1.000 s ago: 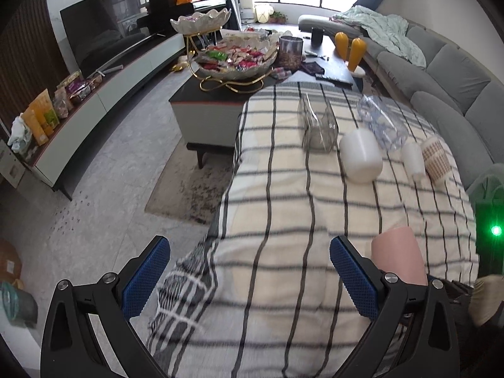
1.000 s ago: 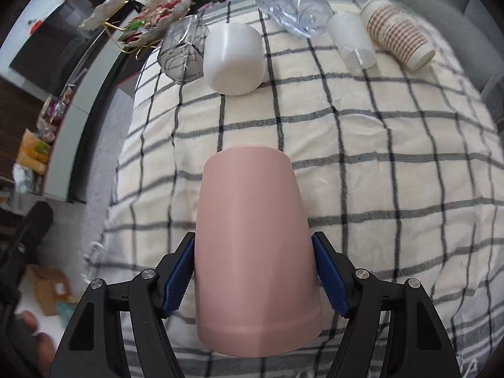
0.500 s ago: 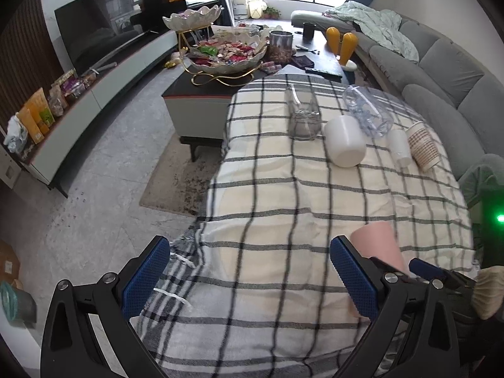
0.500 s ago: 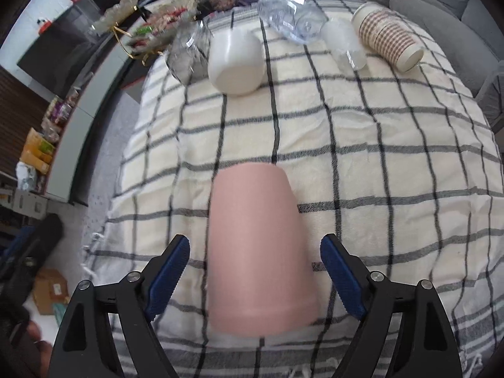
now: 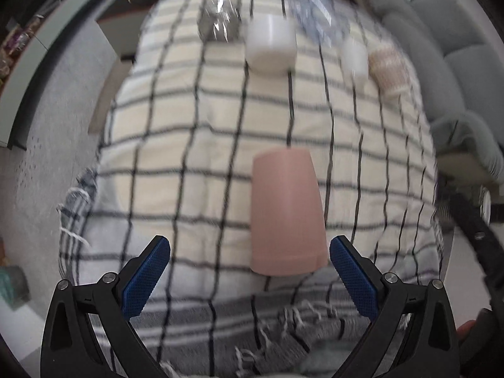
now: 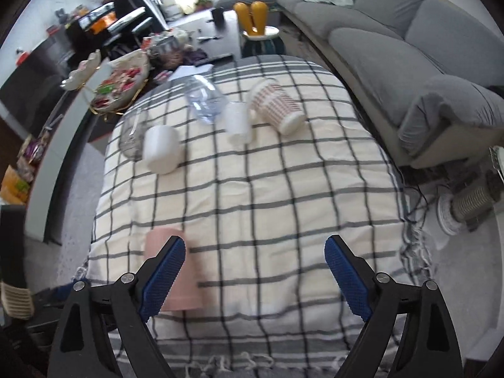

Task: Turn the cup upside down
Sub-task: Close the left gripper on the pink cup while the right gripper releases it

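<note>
A pink cup [image 5: 285,211] stands upside down on the checked tablecloth [image 5: 195,145], wide rim down, near the table's front edge. My left gripper [image 5: 249,275] is open and empty, with the cup just ahead between its fingers and nearer the right one. My right gripper [image 6: 255,271] is open and empty; the pink cup [image 6: 186,283] shows behind its left finger [image 6: 162,275], partly hidden.
Farther back on the cloth lie a white cup [image 6: 160,148], a clear glass [image 6: 130,134], a clear plastic cup [image 6: 206,100], a small white cup [image 6: 237,123] and a patterned paper cup [image 6: 278,108]. A grey sofa [image 6: 409,63] runs along the right. A snack tray [image 6: 119,85] stands behind.
My right gripper let go of the pink cup, pulled back and swung right. My left gripper moved right and tilted down, so the cup now lies between its fingers.
</note>
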{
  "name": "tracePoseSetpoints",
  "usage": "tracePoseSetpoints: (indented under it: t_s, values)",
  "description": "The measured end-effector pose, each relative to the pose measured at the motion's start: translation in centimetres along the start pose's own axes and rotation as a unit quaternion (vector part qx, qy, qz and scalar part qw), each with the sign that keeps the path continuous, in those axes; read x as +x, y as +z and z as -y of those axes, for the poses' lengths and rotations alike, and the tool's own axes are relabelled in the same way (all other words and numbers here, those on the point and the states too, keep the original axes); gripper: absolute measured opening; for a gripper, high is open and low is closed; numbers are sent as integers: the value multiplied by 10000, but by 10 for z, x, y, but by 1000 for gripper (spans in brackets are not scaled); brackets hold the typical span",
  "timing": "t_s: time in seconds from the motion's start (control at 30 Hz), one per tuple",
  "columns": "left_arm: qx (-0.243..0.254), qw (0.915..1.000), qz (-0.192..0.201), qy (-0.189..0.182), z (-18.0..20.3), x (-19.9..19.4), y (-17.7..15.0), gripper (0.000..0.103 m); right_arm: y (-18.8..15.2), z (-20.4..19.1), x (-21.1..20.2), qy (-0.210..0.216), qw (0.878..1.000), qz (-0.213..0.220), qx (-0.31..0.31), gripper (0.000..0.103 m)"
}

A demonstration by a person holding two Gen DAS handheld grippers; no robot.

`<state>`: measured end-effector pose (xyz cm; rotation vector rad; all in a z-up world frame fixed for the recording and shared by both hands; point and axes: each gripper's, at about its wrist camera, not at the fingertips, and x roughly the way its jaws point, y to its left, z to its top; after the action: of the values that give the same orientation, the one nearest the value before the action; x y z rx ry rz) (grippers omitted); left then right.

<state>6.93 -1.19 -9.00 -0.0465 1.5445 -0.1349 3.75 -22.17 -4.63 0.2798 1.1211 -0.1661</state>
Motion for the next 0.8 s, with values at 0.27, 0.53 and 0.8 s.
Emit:
tracePoseSetpoints:
  t_s: [0.27, 0.53, 0.8]
  values:
    - [24, 9911, -1326, 94, 32, 41, 23, 103, 22, 26, 14, 25, 9989, -423, 178, 90]
    - [116, 9801, -1942, 385, 50, 74, 52, 103, 47, 34, 43, 94, 9967, -762, 247, 90]
    - [7, 9698, -2411, 383, 45, 111, 66, 96, 59, 34, 84, 189, 9926, -1161, 288, 90]
